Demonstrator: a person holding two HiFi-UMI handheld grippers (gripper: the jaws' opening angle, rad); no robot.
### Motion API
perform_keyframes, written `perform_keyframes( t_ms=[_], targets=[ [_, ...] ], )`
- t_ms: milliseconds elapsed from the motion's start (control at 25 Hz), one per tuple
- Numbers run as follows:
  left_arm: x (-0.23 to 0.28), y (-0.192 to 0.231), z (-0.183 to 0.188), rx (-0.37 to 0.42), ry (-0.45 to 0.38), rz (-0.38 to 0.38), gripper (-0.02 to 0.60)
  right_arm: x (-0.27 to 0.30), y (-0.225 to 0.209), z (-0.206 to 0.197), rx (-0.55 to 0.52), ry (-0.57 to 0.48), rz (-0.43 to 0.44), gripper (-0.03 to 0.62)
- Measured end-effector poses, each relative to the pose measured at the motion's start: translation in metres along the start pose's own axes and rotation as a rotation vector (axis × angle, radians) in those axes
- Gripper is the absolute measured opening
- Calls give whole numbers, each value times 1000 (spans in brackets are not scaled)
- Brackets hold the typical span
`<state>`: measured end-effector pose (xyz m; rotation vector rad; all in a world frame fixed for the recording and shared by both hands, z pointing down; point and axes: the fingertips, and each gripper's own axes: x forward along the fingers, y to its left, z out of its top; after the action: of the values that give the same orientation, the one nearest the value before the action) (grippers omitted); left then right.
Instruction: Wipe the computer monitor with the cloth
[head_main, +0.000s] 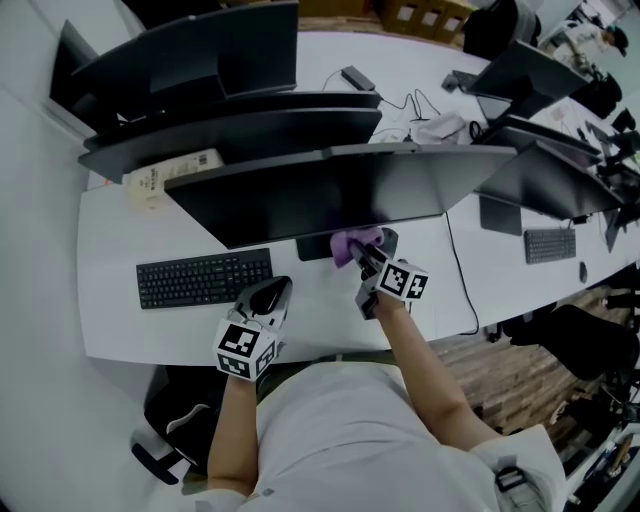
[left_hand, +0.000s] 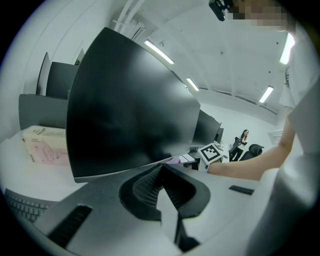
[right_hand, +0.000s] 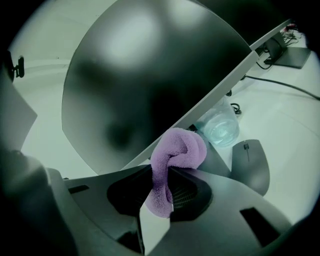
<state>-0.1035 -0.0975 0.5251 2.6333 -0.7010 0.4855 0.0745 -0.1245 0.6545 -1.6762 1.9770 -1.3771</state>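
Note:
A wide dark monitor (head_main: 310, 195) stands in the middle of the white desk, and its screen (right_hand: 150, 75) fills the right gripper view. My right gripper (head_main: 372, 262) is shut on a purple cloth (right_hand: 175, 160). The bunched cloth (head_main: 352, 243) sits at the monitor's lower edge, right of its stand. My left gripper (head_main: 268, 297) hovers low over the desk in front of the monitor (left_hand: 130, 110), beside the keyboard. Its jaws are shut with nothing between them. The right gripper's marker cube (left_hand: 211, 152) shows to its right.
A black keyboard (head_main: 204, 277) lies at front left. A grey mouse (right_hand: 250, 162) and a clear cup (right_hand: 220, 125) sit right of the cloth. A printed box (head_main: 165, 178) stands behind the monitor. More monitors (head_main: 240, 125) and cables (head_main: 415, 105) crowd the back.

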Motion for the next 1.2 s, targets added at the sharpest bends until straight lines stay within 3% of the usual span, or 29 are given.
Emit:
perform_keyframes(
  t_ms=[1200],
  targets=[
    [-74, 71, -41, -130, -33, 165, 2, 93, 128, -92, 36, 176, 235, 98]
  ],
)
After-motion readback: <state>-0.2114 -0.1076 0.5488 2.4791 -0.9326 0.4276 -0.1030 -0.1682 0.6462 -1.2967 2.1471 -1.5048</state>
